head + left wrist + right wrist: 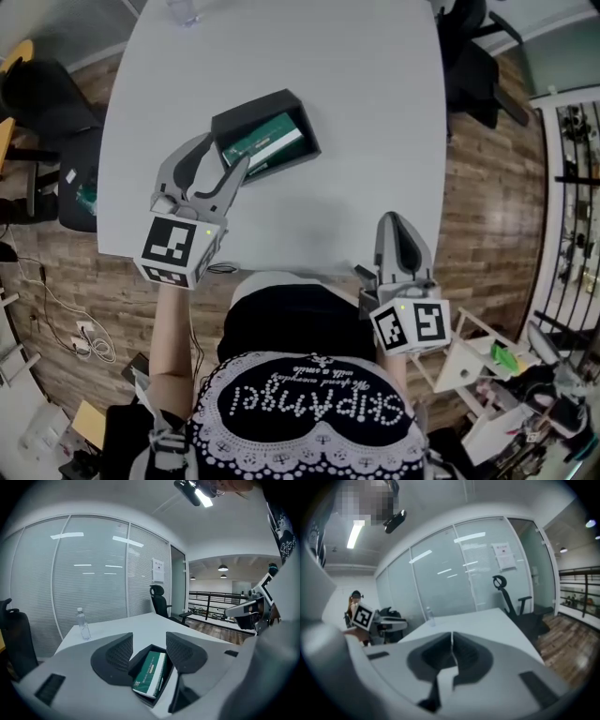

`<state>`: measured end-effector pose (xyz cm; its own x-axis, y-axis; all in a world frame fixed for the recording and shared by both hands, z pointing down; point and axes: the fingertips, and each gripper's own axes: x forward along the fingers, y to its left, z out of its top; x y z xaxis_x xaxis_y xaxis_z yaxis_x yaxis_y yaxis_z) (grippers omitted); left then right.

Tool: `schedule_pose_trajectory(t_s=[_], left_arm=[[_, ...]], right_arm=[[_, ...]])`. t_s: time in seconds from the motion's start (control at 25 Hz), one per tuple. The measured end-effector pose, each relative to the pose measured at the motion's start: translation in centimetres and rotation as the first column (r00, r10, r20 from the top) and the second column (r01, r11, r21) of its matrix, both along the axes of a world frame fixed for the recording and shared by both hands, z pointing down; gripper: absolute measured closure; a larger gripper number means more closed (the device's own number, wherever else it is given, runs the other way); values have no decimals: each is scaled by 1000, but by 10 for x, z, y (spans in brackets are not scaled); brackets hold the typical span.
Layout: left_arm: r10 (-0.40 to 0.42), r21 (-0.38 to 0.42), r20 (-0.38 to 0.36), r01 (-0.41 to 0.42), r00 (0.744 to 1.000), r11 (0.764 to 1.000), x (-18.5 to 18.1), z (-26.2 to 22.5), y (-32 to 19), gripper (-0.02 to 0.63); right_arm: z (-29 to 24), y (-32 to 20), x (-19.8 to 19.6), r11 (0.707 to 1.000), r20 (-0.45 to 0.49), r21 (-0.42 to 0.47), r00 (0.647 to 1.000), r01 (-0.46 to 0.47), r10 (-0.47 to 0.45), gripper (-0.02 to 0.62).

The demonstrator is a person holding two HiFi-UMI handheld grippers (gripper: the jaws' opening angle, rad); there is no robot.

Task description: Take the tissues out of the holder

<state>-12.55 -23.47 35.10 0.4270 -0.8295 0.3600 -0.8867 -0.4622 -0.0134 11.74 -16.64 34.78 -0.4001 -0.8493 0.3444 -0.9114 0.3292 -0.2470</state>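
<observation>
Writing: the green tissue pack carries white print, too small to read; a notice on the glass wall is also unreadable.
Holder: a black open-topped holder on the grey table, with the tissue pack lying inside.
Left gripper: jaws apart, nothing clamped; the holder is at its 1 o'clock, just beyond the tips.
Right gripper: jaws together, empty, at the table's 5 o'clock edge.
Around: a water bottle at the holder's 11 o'clock, well apart; an office chair beyond the table.

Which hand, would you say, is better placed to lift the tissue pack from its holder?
Left. The left tool is open at the black holder, the green tissue pack lined up between its jaws; the right tool is shut, back at the table edge.
</observation>
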Motion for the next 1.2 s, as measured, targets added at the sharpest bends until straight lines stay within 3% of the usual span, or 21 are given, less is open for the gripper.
schedule_pose_trajectory(t_s=[0.28,0.76,1.2], left_arm=[[55,-53,18,-54,998,997,17,27,-20,326],[161,-194,64,-146,985,970,38,93,-38,287],[180,-322,105,-138,978,937,48,146,-47,269]], right_arm=[[7,2,9,999,-2,-28,999,-45,45,561],[14,13,10,993,-24,-67,995,-98,97,561],[12,13,16,990,-31,-77,993,-120,118,561]])
